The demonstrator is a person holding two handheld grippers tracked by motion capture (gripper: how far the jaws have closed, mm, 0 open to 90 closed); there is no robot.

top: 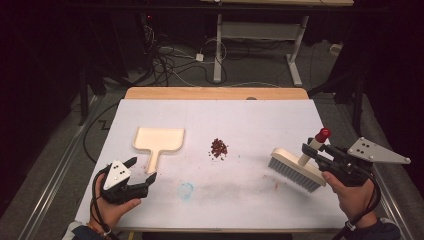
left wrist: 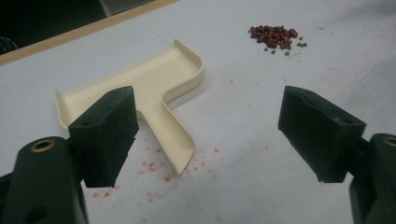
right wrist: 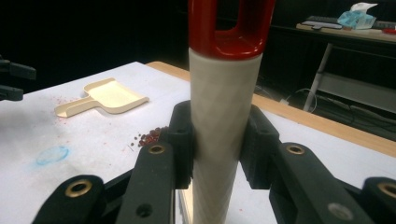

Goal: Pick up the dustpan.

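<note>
A cream dustpan (top: pixel 159 140) (left wrist: pixel 154 84) (right wrist: pixel 109 97) lies flat on the white table, its handle toward the near edge. Close behind that handle my left gripper (top: pixel 139 169) (left wrist: pixel 205 130) stands open and holds nothing. A small heap of dark red beans (top: pixel 219 147) (left wrist: pixel 274 36) (right wrist: pixel 150 137) lies mid-table. My right gripper (top: pixel 316 150) (right wrist: pixel 217 144) is shut on the cream handle of a hand brush (top: pixel 296 168) (right wrist: pixel 224 107), which has a red tip (top: pixel 322 134) and grey bristles resting on the table at the right.
The white table cover (top: pixel 250 200) has a blue smudge (top: pixel 186 190) near the front and red specks by the dustpan handle. A wooden strip (top: pixel 215 93) edges the far side. Cables and desk legs (top: pixel 218 50) stand on the floor beyond.
</note>
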